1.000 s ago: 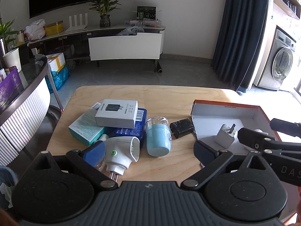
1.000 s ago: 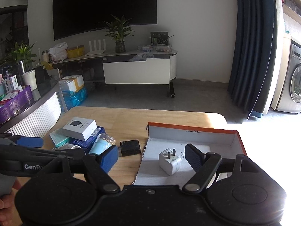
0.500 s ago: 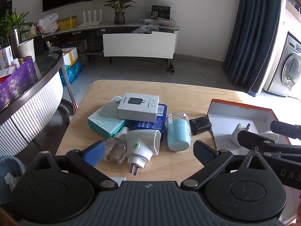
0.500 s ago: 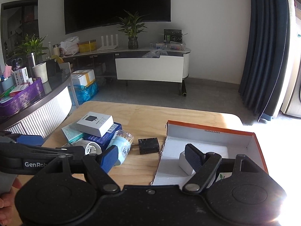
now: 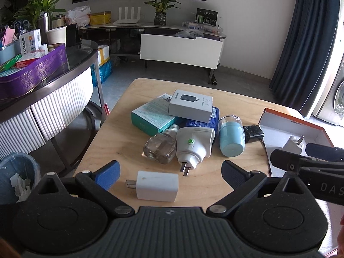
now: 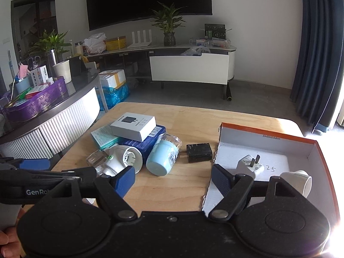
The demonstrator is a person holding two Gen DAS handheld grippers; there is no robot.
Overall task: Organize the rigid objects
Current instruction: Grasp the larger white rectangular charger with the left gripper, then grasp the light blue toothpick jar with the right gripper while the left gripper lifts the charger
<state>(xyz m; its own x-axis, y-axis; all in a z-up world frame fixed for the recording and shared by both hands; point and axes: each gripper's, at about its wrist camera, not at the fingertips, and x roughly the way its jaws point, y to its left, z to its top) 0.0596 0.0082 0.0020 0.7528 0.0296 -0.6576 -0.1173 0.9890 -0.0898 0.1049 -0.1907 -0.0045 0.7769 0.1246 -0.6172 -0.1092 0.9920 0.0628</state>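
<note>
Counter (image 5: 120, 129) with clutter pile; orange-rimmed box (image 6: 268, 133) at right.
Box holds two white plugs; white charger (image 5: 158, 186) lies between left gripper's (image 5: 169, 172) spread, empty jaws. Right gripper (image 6: 173, 178) likewise released.

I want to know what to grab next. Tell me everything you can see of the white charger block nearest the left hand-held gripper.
The white charger block is a smooth rectangular plastic-looking brick lying flat on the wooden table, its two metal prongs pointing left. It sits apart from the pile, between the open fingers of the left hand-held gripper, which do not touch it.
</note>
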